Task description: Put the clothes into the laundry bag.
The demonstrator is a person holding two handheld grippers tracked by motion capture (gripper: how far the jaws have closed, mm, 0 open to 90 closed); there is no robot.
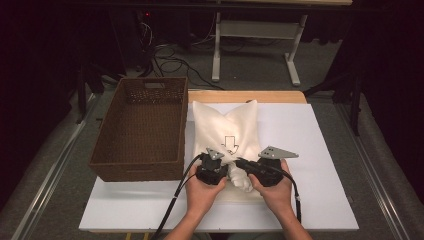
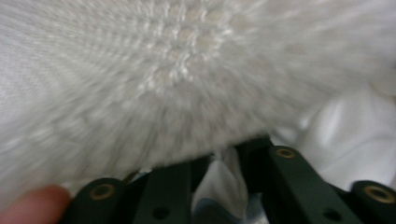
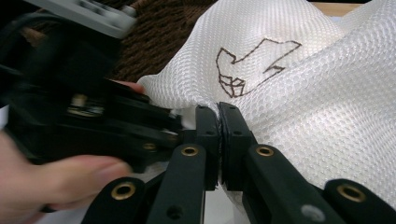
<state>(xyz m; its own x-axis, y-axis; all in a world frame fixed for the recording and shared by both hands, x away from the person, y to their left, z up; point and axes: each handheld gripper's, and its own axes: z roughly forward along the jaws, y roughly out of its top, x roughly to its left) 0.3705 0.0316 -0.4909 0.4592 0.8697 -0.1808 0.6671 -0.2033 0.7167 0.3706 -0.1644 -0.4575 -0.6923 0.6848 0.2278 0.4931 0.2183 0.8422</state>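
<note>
Presently on the desk (image 1: 320,150): one white mesh bag (image 1: 227,127), lying flat on the white desk top just right of a brown woven basket (image 1: 142,127). The bag's far end fans out wide; its near end is gathered into a bunched neck between the two hands. An outlined arrow mark (image 1: 229,144) sits on the mesh above the bunch, and shows in the right gripper view as a dark stitched outline (image 3: 252,65).

Left gripper (image 1: 216,172): held at the left side of the bunched neck, jaws drawn nearly together with a fold of white fabric (image 2: 219,182) standing between them; the mesh beyond is blurred in the left gripper view.

Right gripper (image 1: 252,170): at the right side of the neck, jaws pressed fully together, pinching the mesh edge (image 3: 219,109) at their tips.

The two grippers sit just beside each other, near the front edge of the desk.
</note>
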